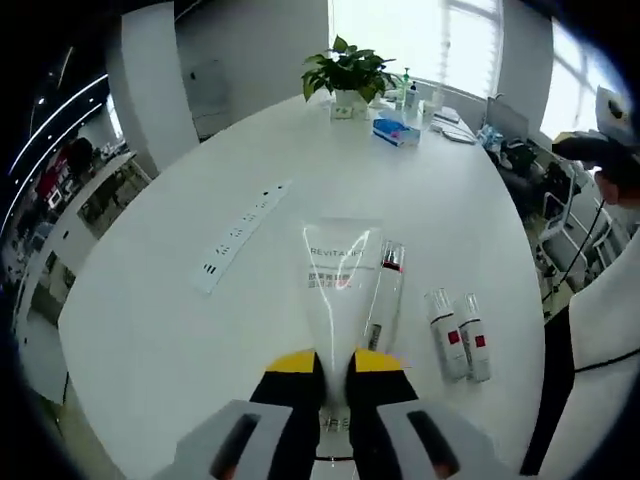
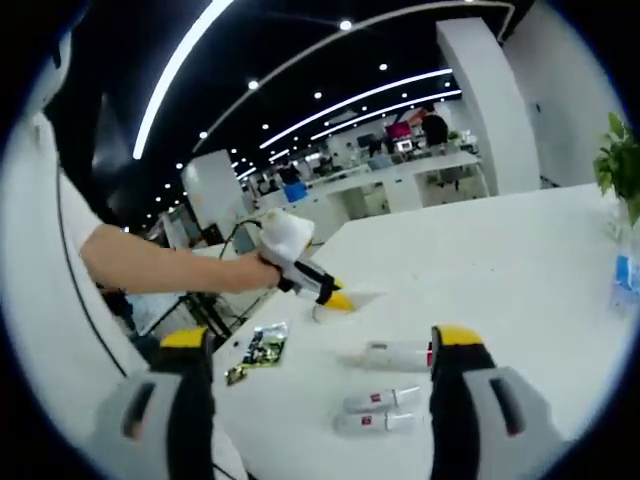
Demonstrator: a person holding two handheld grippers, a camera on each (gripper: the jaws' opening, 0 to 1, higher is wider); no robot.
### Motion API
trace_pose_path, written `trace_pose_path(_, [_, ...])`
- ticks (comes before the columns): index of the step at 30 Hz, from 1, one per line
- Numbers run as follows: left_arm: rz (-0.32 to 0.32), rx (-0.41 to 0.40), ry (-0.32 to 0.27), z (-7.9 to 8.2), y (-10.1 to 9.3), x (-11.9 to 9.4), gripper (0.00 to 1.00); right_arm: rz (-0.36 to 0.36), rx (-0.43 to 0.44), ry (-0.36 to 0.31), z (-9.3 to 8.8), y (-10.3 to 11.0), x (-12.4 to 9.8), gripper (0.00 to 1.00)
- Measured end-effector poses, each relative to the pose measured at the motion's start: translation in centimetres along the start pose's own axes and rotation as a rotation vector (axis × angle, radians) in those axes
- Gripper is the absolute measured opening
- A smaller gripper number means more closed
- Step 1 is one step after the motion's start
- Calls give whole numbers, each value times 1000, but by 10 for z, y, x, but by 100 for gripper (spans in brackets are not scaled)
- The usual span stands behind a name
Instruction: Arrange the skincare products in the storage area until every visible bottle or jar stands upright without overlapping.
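We see the large white desk [image 1: 180,300] carrying everything. At its far end, about one o'clock in the left gripper view, stands a potted plant [image 1: 347,75] with a blue box [image 1: 396,131] beside it, and a white power strip [image 1: 243,235] lies at ten o'clock from the tongs.

The biggest product is the clear tube [image 1: 340,290] printed "REVITA…". It lies flat, its long axis running from six to twelve o'clock, the wide crimped end pointing away and the narrow end toward us. The left tongs [image 1: 335,385] are nearly closed on that narrow end; in the right gripper view we see them [image 2: 335,300] at the tube [image 2: 350,303] from the side.

Touching the tube on its three o'clock side is a slim bottle with a red band [image 1: 384,295], also lying down, its axis almost parallel to the tube. At four o'clock two small white bottles [image 1: 458,333] lie side by side, parallel, close to the desk edge.

The right tongs [image 2: 320,400] hang wide open above the desk, holding nothing.

We judge the task barely begun: nothing stands upright yet, and all four products remain to be raised and spaced apart.
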State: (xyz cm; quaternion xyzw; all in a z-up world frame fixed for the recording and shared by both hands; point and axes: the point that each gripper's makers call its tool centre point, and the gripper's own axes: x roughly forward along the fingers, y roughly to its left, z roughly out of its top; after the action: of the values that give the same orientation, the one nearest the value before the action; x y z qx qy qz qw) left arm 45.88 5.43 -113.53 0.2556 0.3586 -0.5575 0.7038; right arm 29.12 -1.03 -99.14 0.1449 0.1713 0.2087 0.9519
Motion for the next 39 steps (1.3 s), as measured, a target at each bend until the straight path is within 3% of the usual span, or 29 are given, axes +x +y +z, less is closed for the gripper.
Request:
trace_pose_path(5, [2,-135,-93,-3,-18,-27,6,78,-43,22,3,18,20,88])
trace_pose_path(9, [28,-149,-156,1,-25,-52,6,153,-67,56,-2,37,38,88])
trace_pose_path(15, [84,-265,-274,3,-19,-91,6,229,-101,59,1,60,53,88])
trace_pose_path(20, [147,-299,-328,0,-20,-117,6,272,-108,69,3,67,59,88])
trace_pose_path(23, [165,-360,-398,4,-27,-131,6,296,-110,76,3,68,62,88])
trace_pose_path(26, [179,-364,-411,2,-37,-141,6,313,-102,71,6,70,62,88])
trace_pose_path(39, [187,-459,-551,-3,-74,-176,7,359,-59,48,9,83,59,86])
